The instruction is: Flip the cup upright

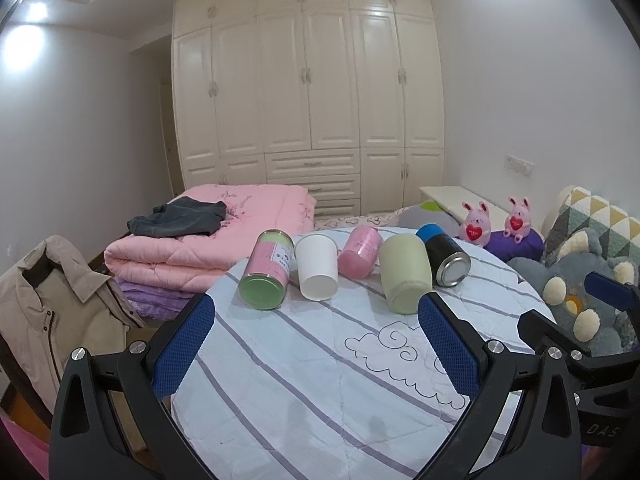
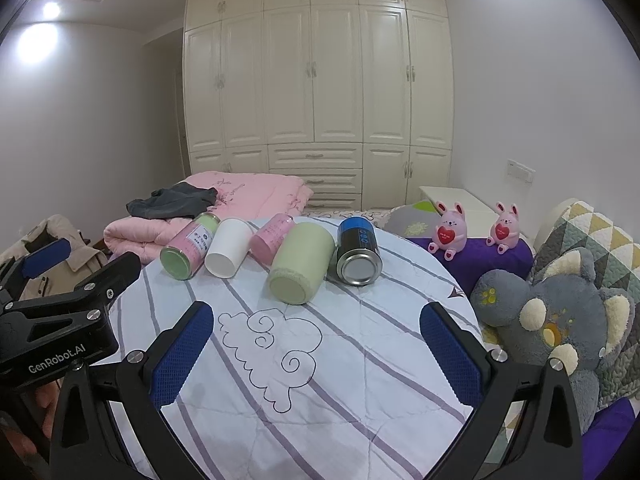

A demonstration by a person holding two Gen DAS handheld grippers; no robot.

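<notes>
Several cups and cans lie on their sides in a row on the round table (image 1: 304, 380), which has a striped cloth. From the left: a pink-and-green can (image 1: 267, 276), a white cup (image 1: 317, 267), a pink cup (image 1: 359, 258), a pale green cup (image 1: 405, 276) and a black-and-blue can (image 1: 445, 257). The right wrist view shows the same row: can (image 2: 191, 246), white cup (image 2: 228, 248), pink cup (image 2: 272, 236), green cup (image 2: 301, 265), black can (image 2: 358, 251). My left gripper (image 1: 316, 316) is open and empty, just short of the row. My right gripper (image 2: 316, 322) is open and empty, near the green cup.
A folded pink quilt (image 1: 208, 236) with dark clothes lies behind the table. A beige jacket (image 1: 52, 304) hangs at the left. A grey plush toy (image 2: 560, 320) and two pink bunny toys (image 2: 450, 232) sit at the right. A white wardrobe (image 1: 308, 80) fills the back wall.
</notes>
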